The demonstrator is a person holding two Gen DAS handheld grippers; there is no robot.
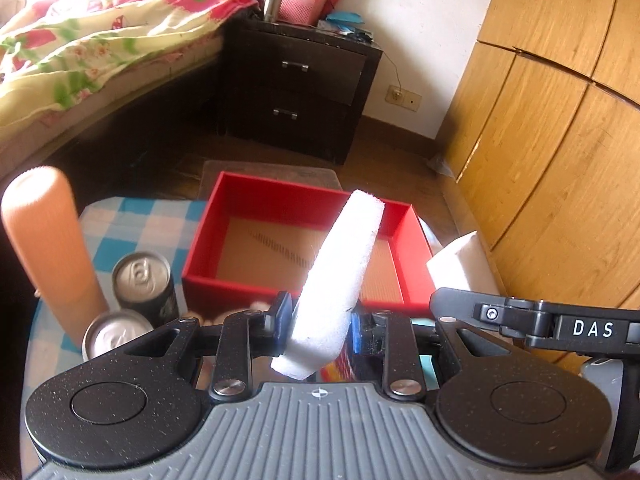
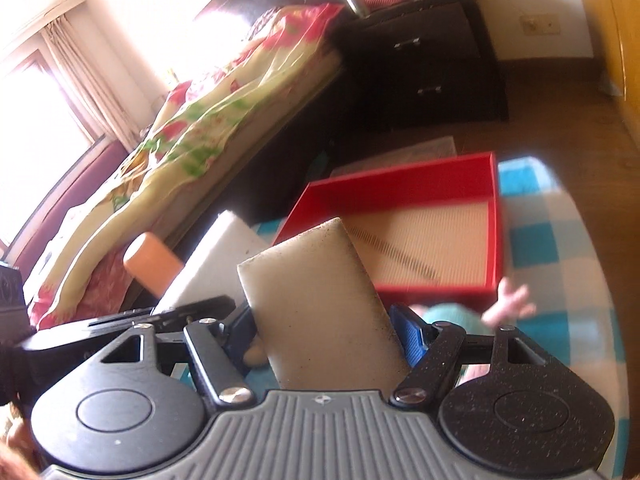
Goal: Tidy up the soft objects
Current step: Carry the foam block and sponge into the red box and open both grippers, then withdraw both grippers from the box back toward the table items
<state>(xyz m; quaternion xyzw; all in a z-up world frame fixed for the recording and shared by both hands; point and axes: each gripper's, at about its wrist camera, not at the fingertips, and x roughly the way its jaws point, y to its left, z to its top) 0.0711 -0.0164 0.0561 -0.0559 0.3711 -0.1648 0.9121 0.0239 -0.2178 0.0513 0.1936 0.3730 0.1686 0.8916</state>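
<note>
Currently my left gripper (image 1: 318,322) is pinched narrow on a white foam strip (image 1: 338,276), which tilts up and away over the near wall of the red box (image 1: 280,196). My right gripper (image 2: 326,334) stands wider, clamped on a speckled grey sponge block (image 2: 316,304) held upright in front of the same box. Box interior shows only its ribbed tan floor. It sits on the blue checked cloth (image 2: 560,240). Two cans (image 1: 142,276) and an orange foam roll (image 1: 42,236) stand left of the box. A doll (image 2: 472,312) lies just beside its near wall.
</note>
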